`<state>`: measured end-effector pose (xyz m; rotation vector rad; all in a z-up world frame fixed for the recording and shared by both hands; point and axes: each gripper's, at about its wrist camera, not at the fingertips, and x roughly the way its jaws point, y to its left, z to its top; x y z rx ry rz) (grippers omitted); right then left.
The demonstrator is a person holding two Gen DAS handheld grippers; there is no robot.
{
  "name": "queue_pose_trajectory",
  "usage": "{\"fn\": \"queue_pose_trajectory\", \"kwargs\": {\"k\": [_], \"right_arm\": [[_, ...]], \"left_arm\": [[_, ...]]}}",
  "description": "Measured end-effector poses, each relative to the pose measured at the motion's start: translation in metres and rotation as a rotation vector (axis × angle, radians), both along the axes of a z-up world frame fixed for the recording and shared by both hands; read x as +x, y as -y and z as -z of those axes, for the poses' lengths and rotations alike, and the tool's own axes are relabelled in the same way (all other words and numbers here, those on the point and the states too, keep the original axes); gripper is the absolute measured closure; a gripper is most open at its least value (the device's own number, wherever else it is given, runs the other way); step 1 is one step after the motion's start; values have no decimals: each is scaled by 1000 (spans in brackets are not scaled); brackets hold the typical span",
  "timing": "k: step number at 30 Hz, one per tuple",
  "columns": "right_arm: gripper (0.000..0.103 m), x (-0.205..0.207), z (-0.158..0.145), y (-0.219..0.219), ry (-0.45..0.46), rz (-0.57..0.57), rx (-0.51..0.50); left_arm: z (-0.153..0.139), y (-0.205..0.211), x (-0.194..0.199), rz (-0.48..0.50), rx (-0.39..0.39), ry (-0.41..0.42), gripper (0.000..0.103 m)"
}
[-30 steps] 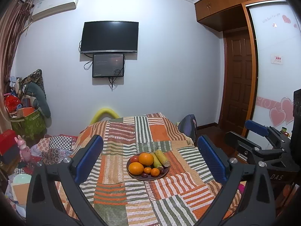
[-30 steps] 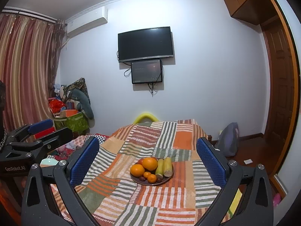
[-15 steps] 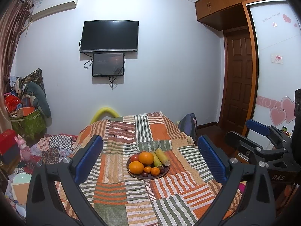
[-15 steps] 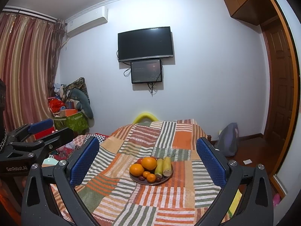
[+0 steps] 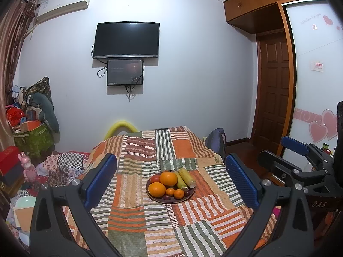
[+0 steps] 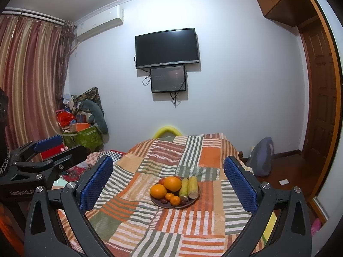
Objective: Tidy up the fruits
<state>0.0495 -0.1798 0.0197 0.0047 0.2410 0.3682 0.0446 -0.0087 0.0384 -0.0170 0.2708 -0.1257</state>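
Note:
A dark round plate (image 5: 159,199) (image 6: 159,204) sits on a striped patchwork cloth. It holds two large oranges (image 5: 168,178) (image 6: 172,183), two small oranges, a red fruit (image 5: 155,179), dark plums and two yellow-green cane pieces (image 5: 186,178) (image 6: 192,187). My left gripper (image 5: 171,181) is open and empty, held well back from the plate. My right gripper (image 6: 168,180) is open and empty, also held back. Each gripper shows at the edge of the other's view: the right one in the left wrist view (image 5: 300,162), the left one in the right wrist view (image 6: 47,156).
The patchwork-covered table (image 5: 137,214) (image 6: 205,220) fills the foreground. A yellow chair back (image 5: 120,127) stands behind it. Bags and toys (image 5: 32,132) pile at the left wall. A backpack (image 6: 262,157) leans at the right by the door (image 5: 273,94).
Both grippers have shifted only slightly; the plate sits a touch lower in the right wrist view. Both stay open and nothing on the plate has moved.

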Motion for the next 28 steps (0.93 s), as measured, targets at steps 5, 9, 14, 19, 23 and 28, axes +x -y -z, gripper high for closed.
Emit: {"fn": "queue_pose_trajectory", "kwargs": {"k": [5, 9, 14, 19, 23, 28], "right_arm": [[0, 0, 2, 0, -5, 0, -2], [0, 0, 2, 0, -6, 2, -4], [0, 1, 2, 0, -1, 7, -6], [0, 1, 1, 1, 6, 14, -9], [0, 1, 1, 1, 9, 18, -12], [0, 3, 3, 1, 3, 19, -10]], "left_arm": [[0, -1, 1, 1, -2, -2, 0], [1, -1, 3, 4, -3, -7, 0], [2, -1, 4, 7, -8, -8, 0], [3, 1, 4, 13, -8, -12, 0], [5, 1, 5, 16, -10, -17, 0], [7, 1, 7, 19, -12, -25, 0]]}}
